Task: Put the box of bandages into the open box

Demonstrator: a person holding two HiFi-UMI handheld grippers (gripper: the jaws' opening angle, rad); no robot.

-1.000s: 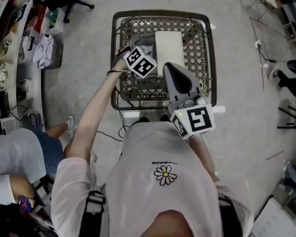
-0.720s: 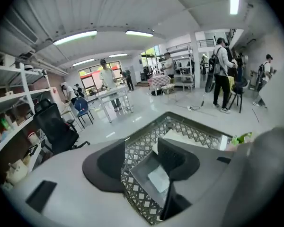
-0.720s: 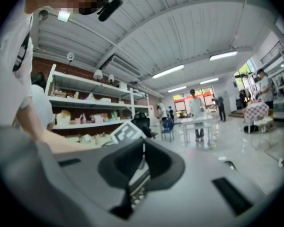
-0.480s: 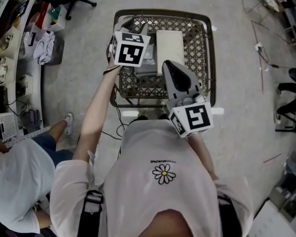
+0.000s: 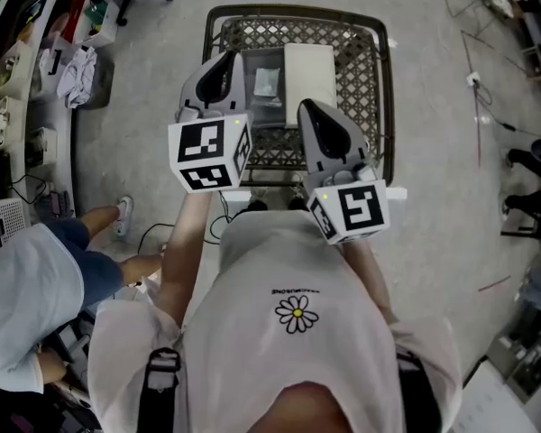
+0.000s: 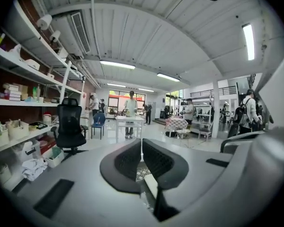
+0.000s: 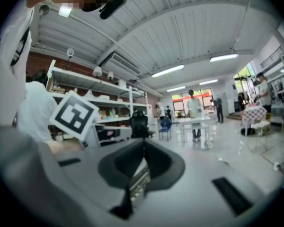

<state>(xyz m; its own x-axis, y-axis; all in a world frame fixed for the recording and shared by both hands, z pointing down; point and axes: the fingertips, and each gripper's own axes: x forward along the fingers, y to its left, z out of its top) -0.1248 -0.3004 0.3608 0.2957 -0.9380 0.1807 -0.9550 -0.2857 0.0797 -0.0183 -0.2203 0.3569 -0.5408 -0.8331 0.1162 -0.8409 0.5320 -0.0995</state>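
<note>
Jaws of the left gripper have just been closing; now pressed together, nothing between them, hovering over the near-left rim of the wire cart. Right gripper likewise closed and empty, just beside it. Small pale packet, which I take for the box of bandages, lies inside the grey open box, next to a white box. Placement looks done. To finish well I'd hold both claws clear of the mesh and check the packet sits flat.
</note>
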